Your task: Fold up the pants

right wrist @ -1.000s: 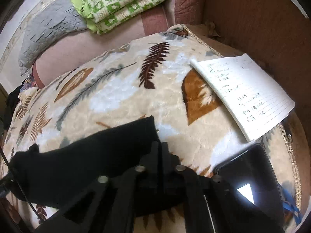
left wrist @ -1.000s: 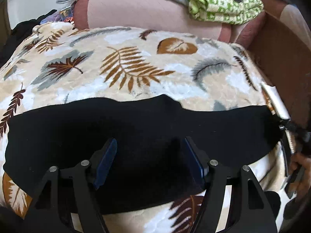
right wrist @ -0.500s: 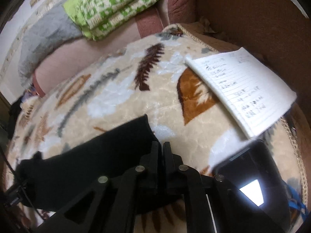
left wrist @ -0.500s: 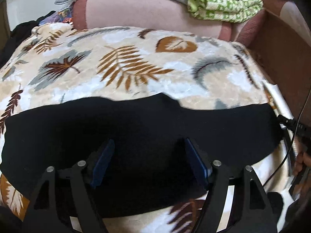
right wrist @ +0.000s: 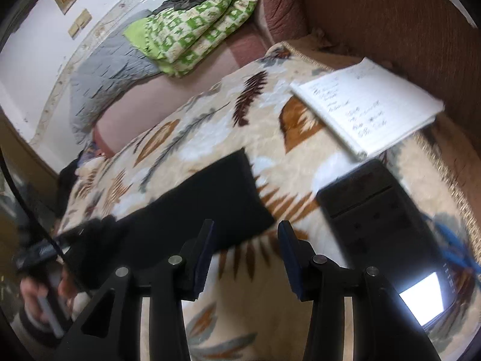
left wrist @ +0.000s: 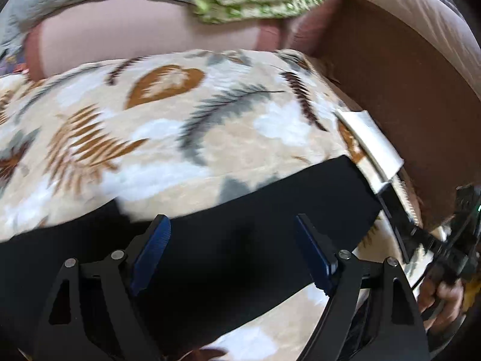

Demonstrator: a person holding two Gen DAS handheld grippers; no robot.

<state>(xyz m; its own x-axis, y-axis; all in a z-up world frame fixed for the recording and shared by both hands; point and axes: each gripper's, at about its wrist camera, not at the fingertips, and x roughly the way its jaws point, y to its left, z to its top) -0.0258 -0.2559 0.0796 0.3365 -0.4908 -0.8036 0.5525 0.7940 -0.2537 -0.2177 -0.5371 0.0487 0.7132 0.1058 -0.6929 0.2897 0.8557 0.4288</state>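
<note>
Tongs first: your left tongs [left wrist: 231, 258] stand wide and have just been opening further, blue pads hanging over the black pants [left wrist: 240, 240] without pressing the cloth. Your right tongs [right wrist: 245, 252] have just been opening too, from fully closed to a middling gap, and only bare leaf-print blanket [right wrist: 210, 138] shows between their pads; nothing is held on either side.

The pants lie on the bed as a long black band. In the left wrist view it runs from 8 o'clock to 3 o'clock; in the right wrist view its squared end sits at about 11 o'clock from the right tongs, just beyond the left pad.

Beside that end, at 2 o'clock in the right view, a dark tablet [right wrist: 387, 219] rests near the tongs, and past it an open notebook [right wrist: 369, 111]. Farther back, at 12 o'clock, lie a green patterned quilt [right wrist: 204, 24] and a grey one.

Risks, as I judge them: both views are blurred, so a quick regrasp may miss the edge. Close the tongs low on this plush blanket and you may pinch it along with the pants. Grab only the top layer and the fold will skew. A wide swing on the right could knock the tablet or notebook.
</note>
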